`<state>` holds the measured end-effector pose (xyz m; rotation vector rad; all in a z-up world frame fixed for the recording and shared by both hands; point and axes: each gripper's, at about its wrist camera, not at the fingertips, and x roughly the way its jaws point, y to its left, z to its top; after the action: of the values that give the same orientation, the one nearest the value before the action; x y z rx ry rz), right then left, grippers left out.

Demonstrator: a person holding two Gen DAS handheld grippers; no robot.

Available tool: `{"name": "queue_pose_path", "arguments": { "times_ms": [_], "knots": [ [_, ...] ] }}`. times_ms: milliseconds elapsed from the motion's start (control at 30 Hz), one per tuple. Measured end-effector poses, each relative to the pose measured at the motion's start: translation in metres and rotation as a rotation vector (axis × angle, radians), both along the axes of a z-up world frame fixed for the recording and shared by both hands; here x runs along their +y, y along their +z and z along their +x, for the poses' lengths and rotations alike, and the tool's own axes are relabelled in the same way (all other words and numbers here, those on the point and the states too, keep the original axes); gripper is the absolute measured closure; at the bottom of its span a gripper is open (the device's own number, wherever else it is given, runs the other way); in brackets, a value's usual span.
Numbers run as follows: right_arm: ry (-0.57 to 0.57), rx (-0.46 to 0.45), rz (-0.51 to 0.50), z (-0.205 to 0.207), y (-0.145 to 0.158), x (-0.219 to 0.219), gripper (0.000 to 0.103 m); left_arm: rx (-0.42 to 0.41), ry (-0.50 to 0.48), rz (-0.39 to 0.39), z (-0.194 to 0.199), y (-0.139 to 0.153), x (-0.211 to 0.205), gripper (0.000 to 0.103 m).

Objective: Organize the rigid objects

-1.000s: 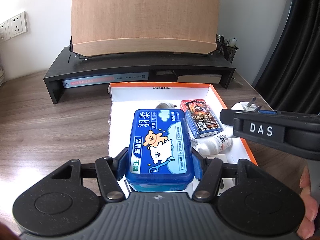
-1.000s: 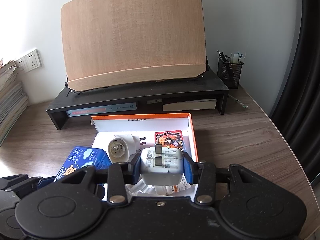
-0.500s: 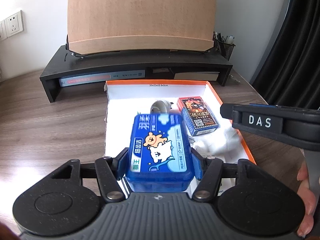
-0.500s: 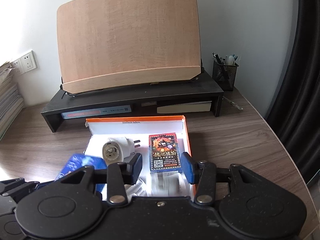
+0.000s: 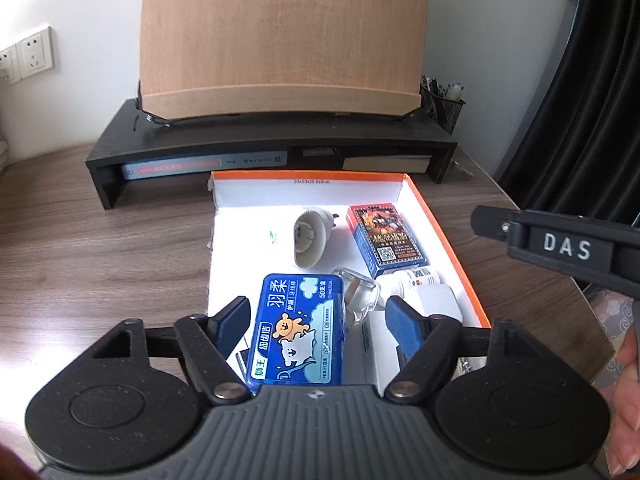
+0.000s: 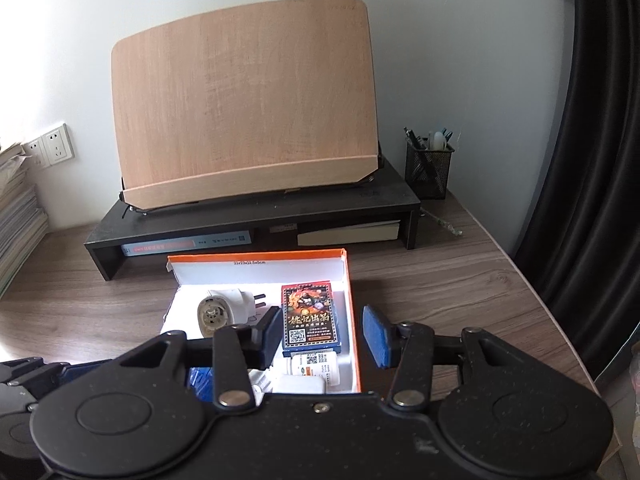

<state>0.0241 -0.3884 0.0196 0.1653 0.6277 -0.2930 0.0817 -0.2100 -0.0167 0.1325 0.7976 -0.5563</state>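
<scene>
An orange-rimmed white box (image 5: 448,240) lies on the desk. In it lie a blue floss tin (image 5: 298,330), a white plug adapter (image 5: 310,236), a card deck (image 5: 384,238), a clear piece (image 5: 358,294), a small white bottle (image 5: 408,280) and a white charger (image 5: 438,300). My left gripper (image 5: 320,324) is open above the tin, jaws apart on both sides of it. My right gripper (image 6: 322,334) is open and empty above the box (image 6: 348,276), over the deck (image 6: 310,316), bottle (image 6: 316,366) and charger (image 6: 300,384). The adapter (image 6: 224,310) lies left of it.
A black monitor riser (image 6: 256,216) with a wooden board (image 6: 248,108) stands behind the box. A mesh pen holder (image 6: 428,168) is at the back right. Stacked papers (image 6: 16,216) are at the left. A dark curtain (image 6: 600,160) hangs on the right.
Both grippers have opened: the left let go of the blue tin, the right let go of the white charger. Both items now lie in the box and both grippers have drawn back.
</scene>
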Motion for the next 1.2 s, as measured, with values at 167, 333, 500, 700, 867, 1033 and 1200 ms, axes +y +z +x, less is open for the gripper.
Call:
{"name": "queue_pose_path", "arguments": {
  "times_ms": [167, 333, 500, 700, 867, 1033, 1200],
  "knots": [
    [0.010, -0.027, -0.005, -0.019, 0.010, -0.005, 0.038, -0.051, 0.047, 0.014, -0.017, 0.017, 0.005, 0.009],
    [0.042, -0.030, -0.006, -0.038, 0.010, -0.006, 0.034, -0.066, 0.104, 0.035, -0.036, 0.027, 0.012, 0.000],
    [0.051, -0.017, 0.005, -0.058, 0.007, 0.000, 0.033, -0.060, 0.118, 0.044, -0.054, 0.029, 0.021, 0.000],
    [0.032, -0.004, 0.001, -0.091, 0.007, 0.010, 0.032, -0.062, 0.105, 0.049, -0.079, 0.029, 0.031, 0.000],
    [0.006, 0.016, 0.003, -0.121, 0.008, 0.025, 0.030, -0.061, 0.094, 0.067, -0.102, 0.032, 0.044, 0.000],
    [-0.006, 0.037, 0.005, -0.144, 0.004, 0.037, 0.029, -0.053, 0.071, 0.081, -0.122, 0.028, 0.052, 0.000],
    [-0.006, 0.049, 0.000, -0.161, 0.001, 0.046, 0.029, -0.044, 0.071, 0.084, -0.133, 0.025, 0.057, 0.000]
  ]
}}
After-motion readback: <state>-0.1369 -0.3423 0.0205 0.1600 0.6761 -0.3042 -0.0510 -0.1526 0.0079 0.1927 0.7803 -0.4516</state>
